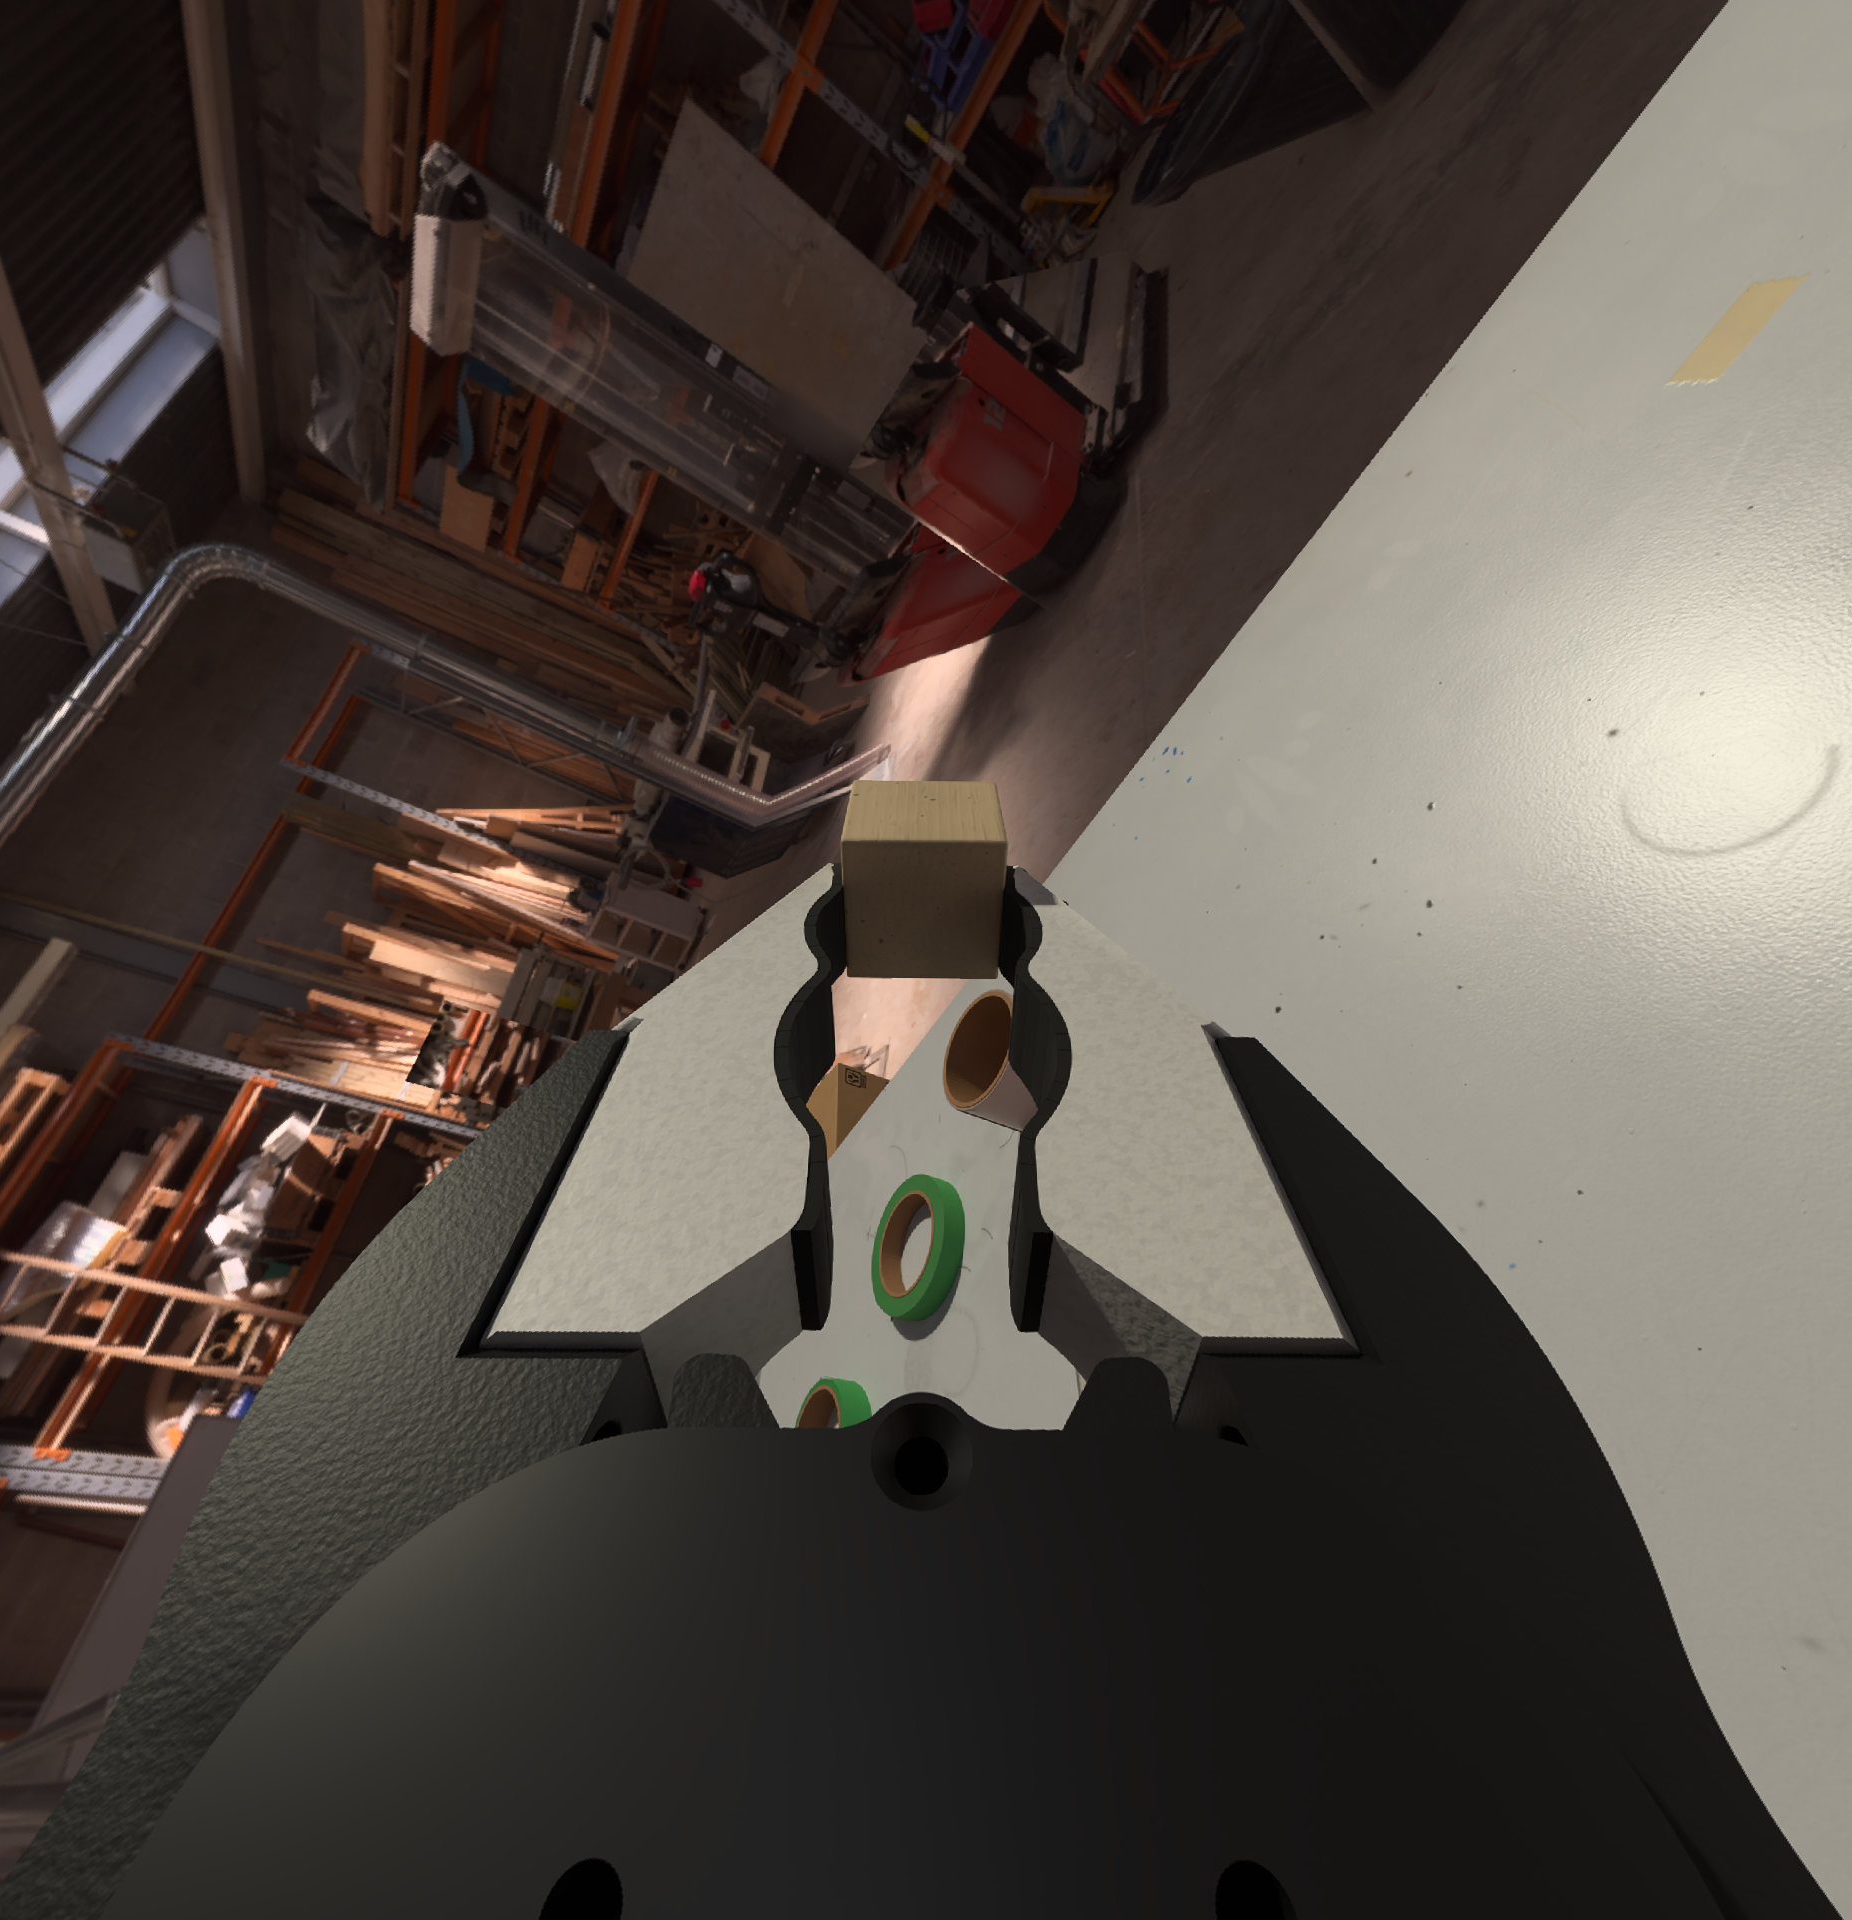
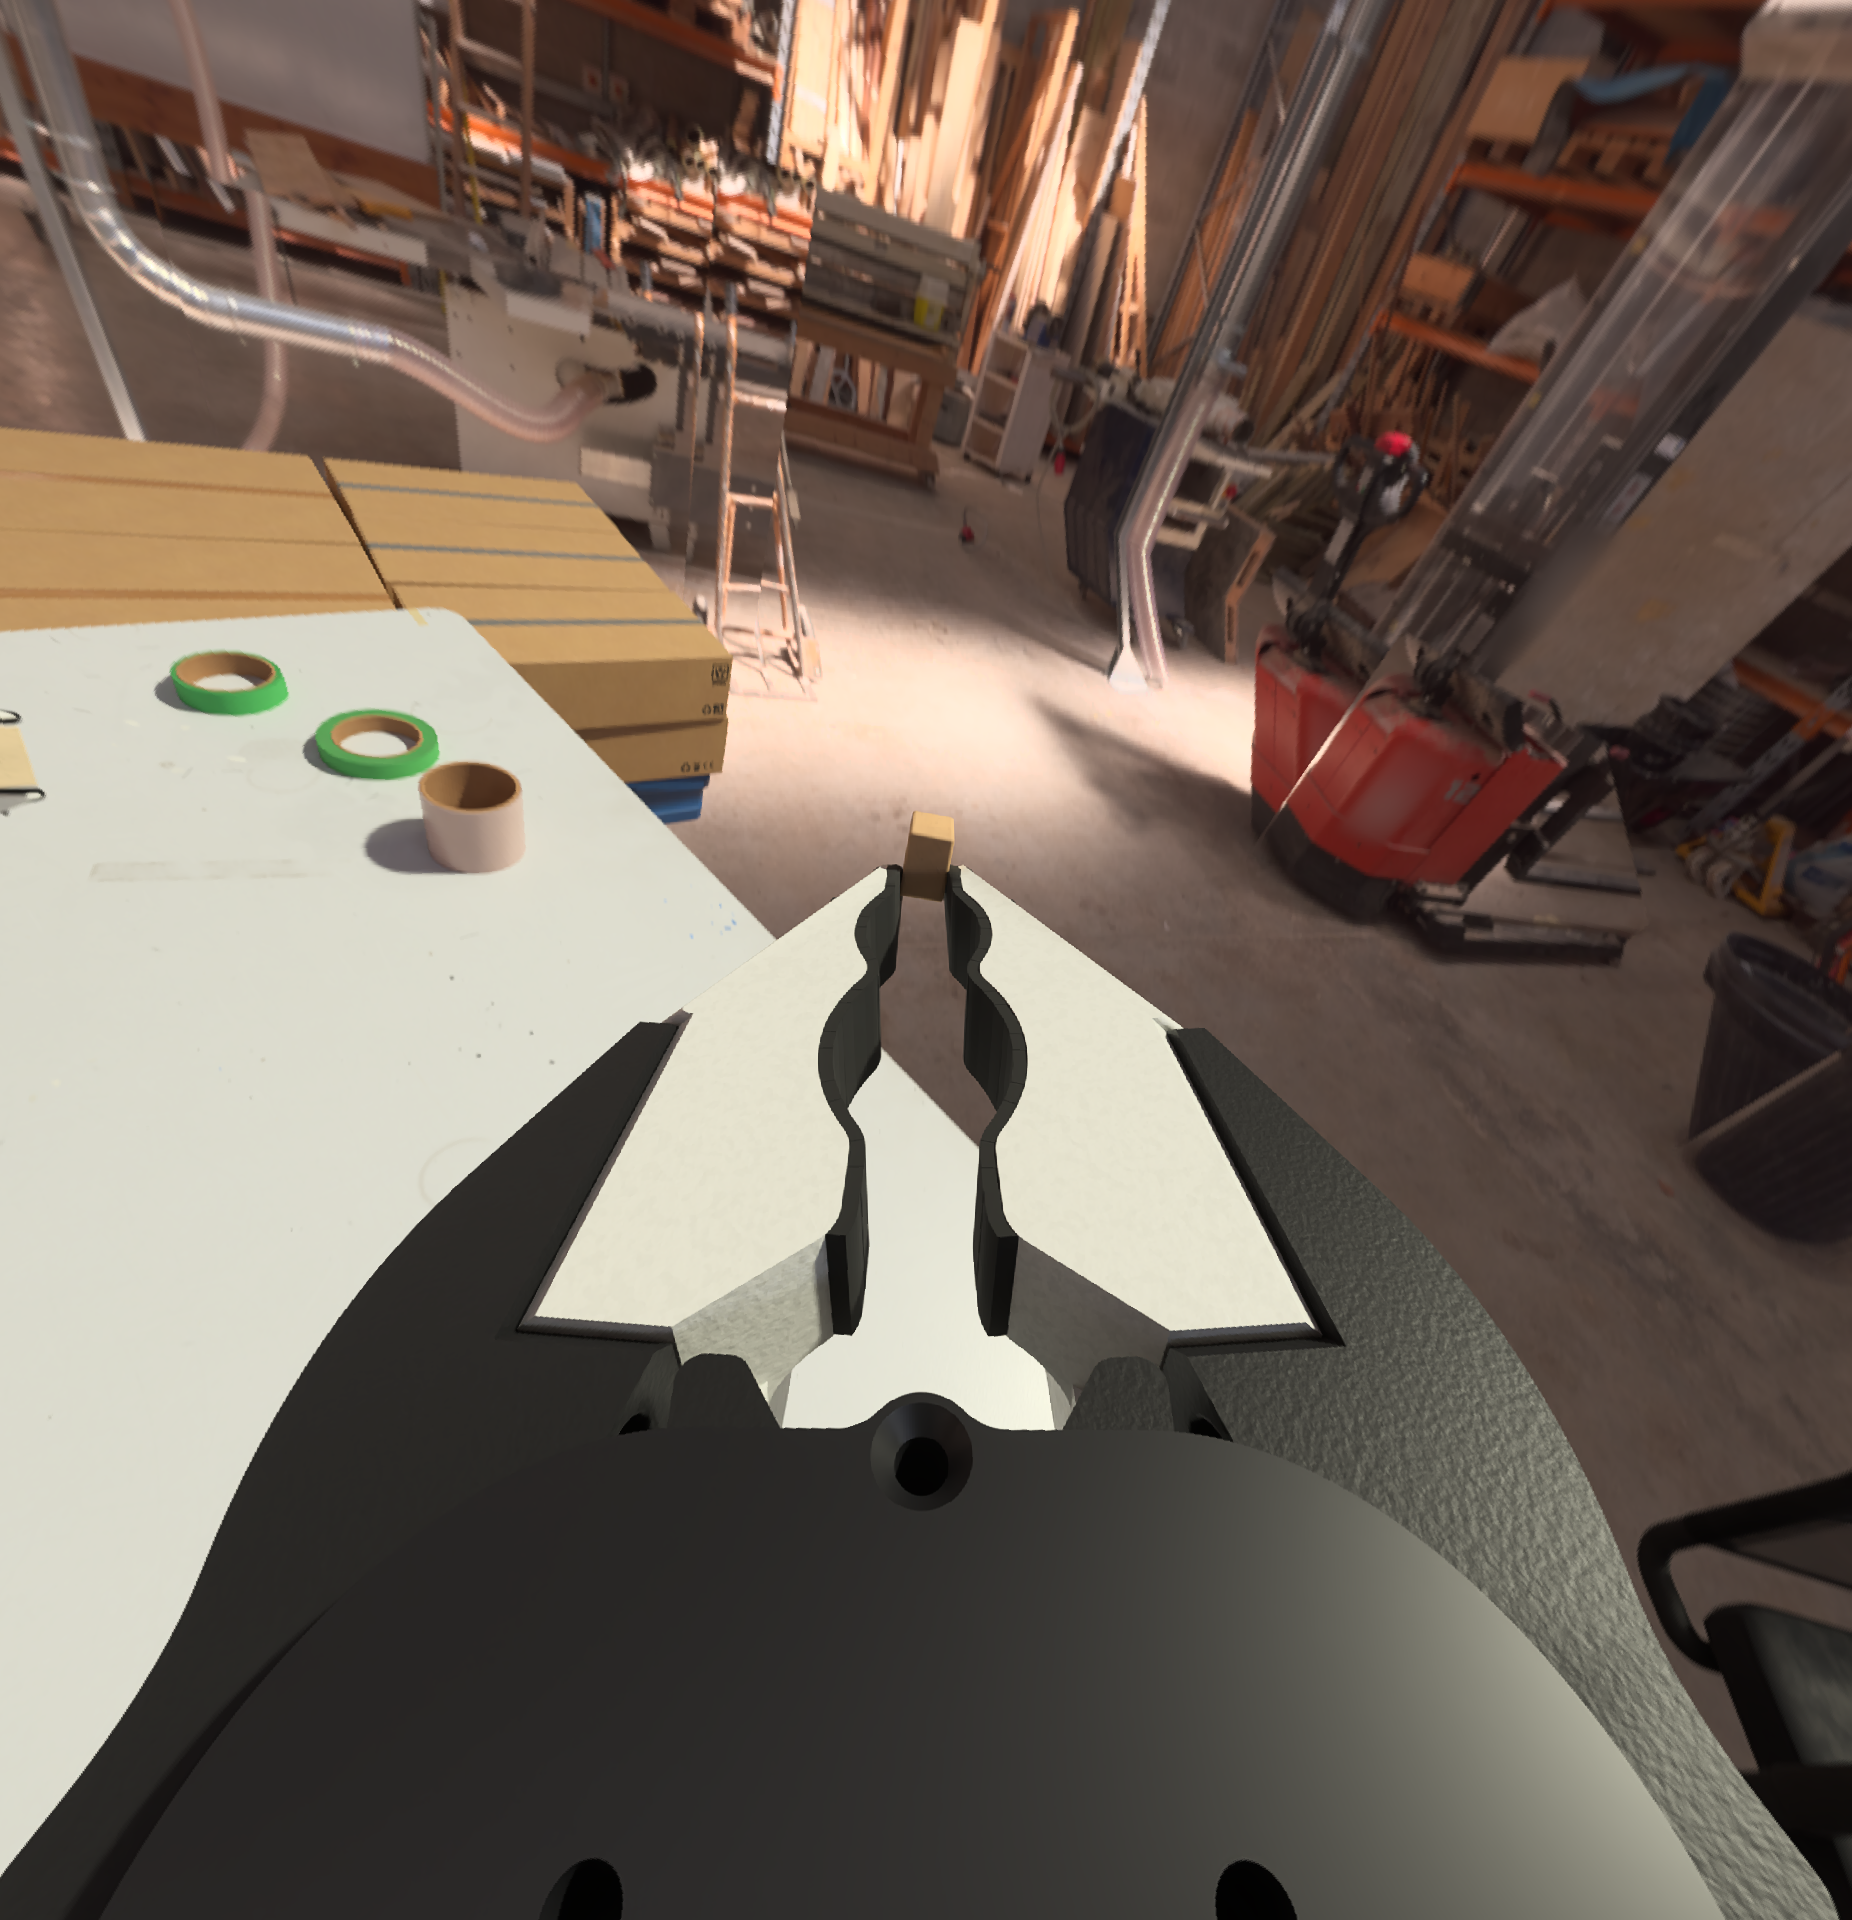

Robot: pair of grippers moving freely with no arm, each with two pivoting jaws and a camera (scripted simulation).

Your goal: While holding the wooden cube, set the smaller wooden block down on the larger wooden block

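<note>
Left tongs: pinching a wooden cube at its lower side faces, centre of the left wrist view, held over the counter edge.
Right tongs: pinching a small wooden block at the very fingertips, centre of the right wrist view, out past the counter's edge with floor behind it.
Larger wooden block: not identifiable on the counter in either view; whether the left-held cube is meant to serve as it, I cannot tell.
Counter clutter: two green tape rolls and a cardboard tube at the upper left of the right wrist view; one green roll and the tube show between the left fingers.
Handling, small block: likely light, rigid, smooth-faced; the shallow tip grip may let it pivot or slip, so keep pressure on two flat opposite faces and lower it level.
Handling, cube: stiff and light by its look; flat parallel sides suit the present pinch, which should hold steady throughout.
Progress: judged early, the placing not yet done.
</note>
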